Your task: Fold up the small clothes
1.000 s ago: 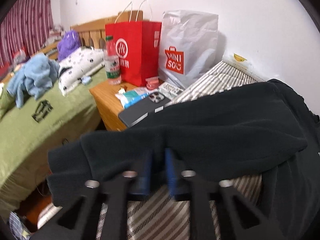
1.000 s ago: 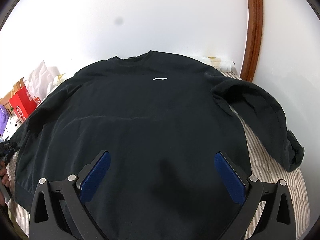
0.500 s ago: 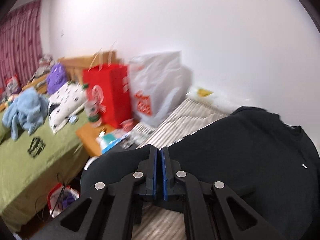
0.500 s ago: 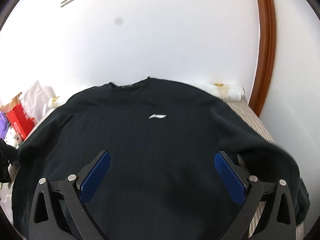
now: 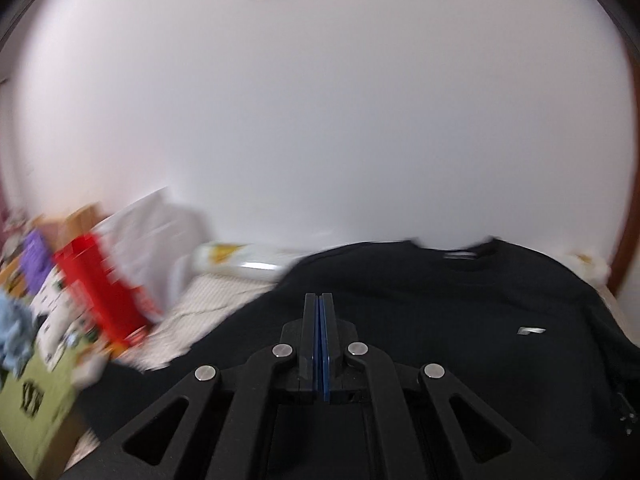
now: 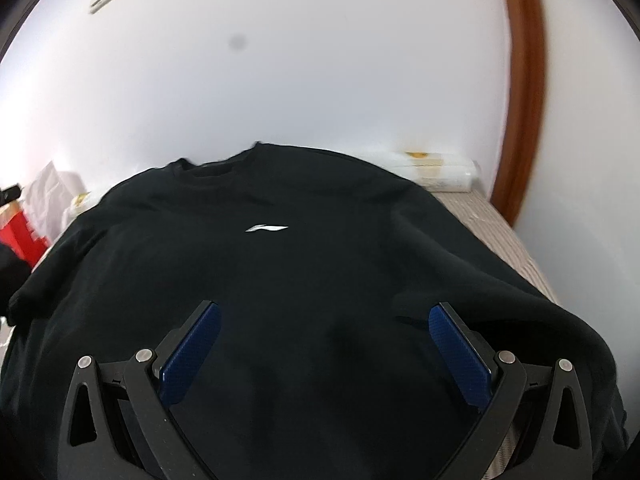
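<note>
A black sweatshirt (image 6: pixel 304 280) with a small white chest logo (image 6: pixel 266 228) lies face up on a striped mattress (image 6: pixel 504 232), collar toward the wall. It also shows in the left wrist view (image 5: pixel 460 320). My left gripper (image 5: pixel 321 320) is shut, its blue pads pressed together; black cloth of the left sleeve lies under and around it, and any cloth between the pads is hidden. My right gripper (image 6: pixel 324 328) is wide open and empty, above the sweatshirt's lower front.
A red paper bag (image 5: pixel 100 288) and a white plastic bag (image 5: pixel 152 232) stand at the left by the wall. A green-covered bed (image 5: pixel 32 408) lies lower left. A rolled white package (image 6: pixel 436 170) lies against the wall. A brown door frame (image 6: pixel 520 92) stands at the right.
My left gripper has closed and swung up and to the right, from the sleeve edge toward the sweatshirt body. My right gripper has tilted up, staying open.
</note>
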A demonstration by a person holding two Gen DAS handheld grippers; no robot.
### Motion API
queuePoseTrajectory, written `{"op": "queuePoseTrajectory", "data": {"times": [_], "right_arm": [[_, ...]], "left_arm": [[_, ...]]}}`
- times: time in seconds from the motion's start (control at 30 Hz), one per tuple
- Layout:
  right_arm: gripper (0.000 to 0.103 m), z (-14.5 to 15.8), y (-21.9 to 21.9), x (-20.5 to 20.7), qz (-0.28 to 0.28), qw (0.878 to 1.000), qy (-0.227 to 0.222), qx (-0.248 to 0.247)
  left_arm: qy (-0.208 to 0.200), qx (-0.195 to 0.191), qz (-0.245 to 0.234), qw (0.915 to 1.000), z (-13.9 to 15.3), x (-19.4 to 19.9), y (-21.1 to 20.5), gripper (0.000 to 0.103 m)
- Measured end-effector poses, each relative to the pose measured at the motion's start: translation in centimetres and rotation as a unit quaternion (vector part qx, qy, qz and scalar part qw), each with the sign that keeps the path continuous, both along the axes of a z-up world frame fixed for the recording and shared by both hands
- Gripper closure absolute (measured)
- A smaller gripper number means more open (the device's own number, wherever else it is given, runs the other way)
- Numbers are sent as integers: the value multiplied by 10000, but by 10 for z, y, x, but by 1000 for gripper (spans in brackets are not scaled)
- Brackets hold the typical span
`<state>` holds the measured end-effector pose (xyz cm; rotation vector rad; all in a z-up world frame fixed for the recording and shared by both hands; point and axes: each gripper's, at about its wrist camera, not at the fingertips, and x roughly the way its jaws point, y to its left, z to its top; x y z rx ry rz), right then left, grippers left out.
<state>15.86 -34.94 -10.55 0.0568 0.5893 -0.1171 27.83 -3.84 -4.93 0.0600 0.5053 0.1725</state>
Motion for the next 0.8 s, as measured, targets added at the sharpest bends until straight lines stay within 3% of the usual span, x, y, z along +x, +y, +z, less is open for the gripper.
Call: {"op": "queuePoseTrajectory", "data": {"times": [0.1, 0.2, 0.3, 0.43, 0.6, 0.67, 0.8], "right_arm": [[1, -7, -14, 2, -126, 9996, 87, 244], [1, -14, -18, 6, -145, 9991, 217, 339], [1, -18, -16, 6, -138, 9991, 242, 311], [1, -20, -15, 5, -124, 9992, 256, 297], [1, -17, -12, 1, -40, 9992, 166, 349], [1, -16, -9, 0, -2, 9994, 133, 331], [1, -13, -3, -4, 83, 9994, 69, 327]], "left_arm": [[112, 101, -493, 9987, -16, 8, -43, 101], [397, 42, -604, 9974, -35, 14, -61, 101], [769, -248, -586, 9950, -53, 16, -61, 98], [977, -496, -338, 9934, -64, 8, -38, 97], [1045, -711, 116, 9919, -72, -16, 14, 55], [990, -754, 231, 9920, -73, -26, 32, 46], [1007, -729, 542, 9908, -79, -56, 68, 44]]}}
